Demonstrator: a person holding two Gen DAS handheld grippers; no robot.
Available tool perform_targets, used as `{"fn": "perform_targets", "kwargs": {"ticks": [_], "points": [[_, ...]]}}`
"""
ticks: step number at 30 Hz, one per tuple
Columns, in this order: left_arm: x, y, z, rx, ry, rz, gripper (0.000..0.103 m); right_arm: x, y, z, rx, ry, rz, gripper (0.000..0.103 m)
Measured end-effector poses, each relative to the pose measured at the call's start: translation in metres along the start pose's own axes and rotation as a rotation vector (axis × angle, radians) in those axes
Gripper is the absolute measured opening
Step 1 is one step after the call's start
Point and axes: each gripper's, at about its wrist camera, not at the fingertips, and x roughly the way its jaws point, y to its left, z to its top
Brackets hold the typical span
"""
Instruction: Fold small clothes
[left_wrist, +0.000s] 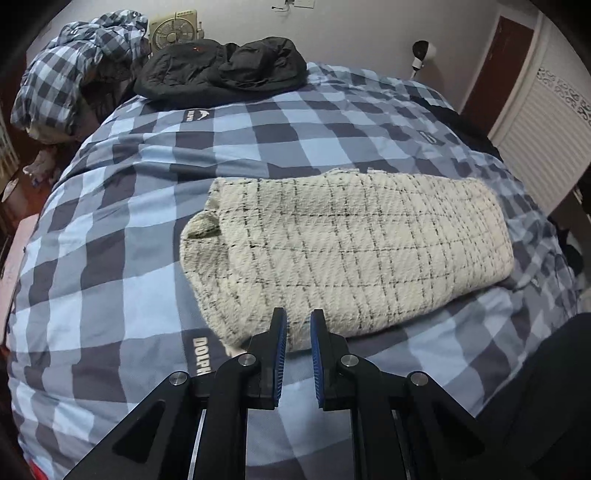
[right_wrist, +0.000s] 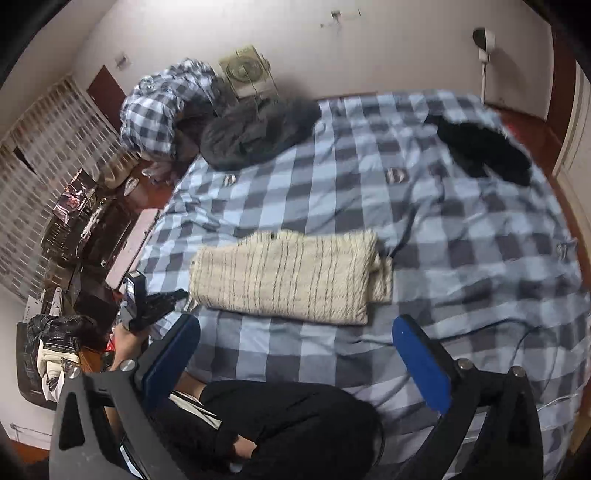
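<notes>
Left gripper (left_wrist: 298, 314): blue-padded fingers (left_wrist: 280, 350) nearly together with a narrow gap between them, nothing held; tips just at the near edge of the garment; whether they touch it cannot be told
Right gripper (right_wrist: 295, 325): blue pads (right_wrist: 421, 365) spread wide, nothing between them; raised above the near side of the bed, apart from the garment
Folded garment (left_wrist: 347, 251): cream knit with a thin dark check, folded into a compact oblong; lies flat near the middle of the bed, long side running left to right; a small cuff or corner sticks out at its left end in the left wrist view; layered edges show at its right end in the right wrist view
Bed cover (left_wrist: 110, 229): blue, grey and white checks; lettered patches here and there
Black jacket (left_wrist: 221, 70): crumpled heap at the far side of the bed
Checked bundle (left_wrist: 81, 66): bedding piled at the far left
Dark garment (right_wrist: 484, 147): loose heap at the far right of the bed
Box fan (right_wrist: 245, 72): against the far wall, behind the jacket
Person's dark clothing (right_wrist: 288, 424): at the near edge, between the right gripper's arms
</notes>
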Motion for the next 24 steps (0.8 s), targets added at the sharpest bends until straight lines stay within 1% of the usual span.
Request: {"fn": "perform_targets", "kwargs": {"ticks": [1, 3, 4, 5, 6, 7, 8, 9, 10, 11, 13, 14, 17, 20, 22, 24], "points": [[0.001, 0.000, 0.000, -0.009, 0.000, -0.004, 0.011, 0.014, 0.000, -0.002, 0.013, 0.012, -0.022, 0.102], [0.003, 0.002, 0.001, -0.034, -0.004, -0.017, 0.011, 0.066, -0.003, -0.007, 0.064, 0.072, -0.103, 0.102], [0.004, 0.004, 0.001, -0.041, -0.007, -0.021, 0.011, 0.096, -0.007, -0.009, 0.093, 0.106, -0.107, 0.102], [0.004, 0.004, 0.001, -0.042, -0.008, -0.025, 0.011, 0.125, -0.012, -0.009, 0.134, 0.133, -0.078, 0.102], [0.003, 0.004, 0.002, -0.043, -0.017, -0.029, 0.012, 0.143, -0.017, -0.010, 0.174, 0.143, -0.078, 0.102], [0.003, 0.004, 0.002, -0.044, -0.018, -0.035, 0.012, 0.168, -0.022, -0.010, 0.211, 0.144, -0.134, 0.102], [0.004, 0.004, 0.002, -0.042, -0.016, -0.039, 0.012, 0.185, -0.024, -0.011, 0.222, 0.140, -0.202, 0.102], [0.004, 0.004, 0.002, -0.036, -0.016, -0.054, 0.012, 0.212, -0.025, -0.010, 0.210, 0.141, -0.284, 0.102], [0.004, 0.002, 0.003, -0.017, -0.025, -0.082, 0.013, 0.229, -0.027, -0.009, 0.202, 0.156, -0.326, 0.102], [0.006, 0.001, 0.003, -0.018, -0.021, -0.084, 0.015, 0.243, -0.030, -0.009, 0.208, 0.170, -0.353, 0.102], [0.010, 0.001, 0.005, -0.017, -0.015, -0.089, 0.015, 0.270, -0.037, -0.014, 0.245, 0.180, -0.409, 0.102], [0.012, 0.000, 0.007, -0.017, -0.013, -0.096, 0.015, 0.279, -0.040, -0.014, 0.253, 0.208, -0.441, 0.102], [0.017, -0.001, 0.012, -0.013, -0.014, -0.115, 0.016, 0.276, -0.049, -0.008, 0.259, 0.192, -0.454, 0.102], [0.022, -0.001, 0.017, -0.017, -0.014, -0.127, 0.016, 0.278, -0.063, -0.012, 0.311, 0.227, -0.481, 0.102], [0.024, 0.003, 0.019, -0.030, -0.022, -0.140, 0.016, 0.275, -0.074, -0.017, 0.376, 0.251, -0.460, 0.102], [0.025, 0.006, 0.021, -0.041, -0.027, -0.145, 0.016, 0.270, -0.088, -0.022, 0.459, 0.245, -0.399, 0.102]]}}
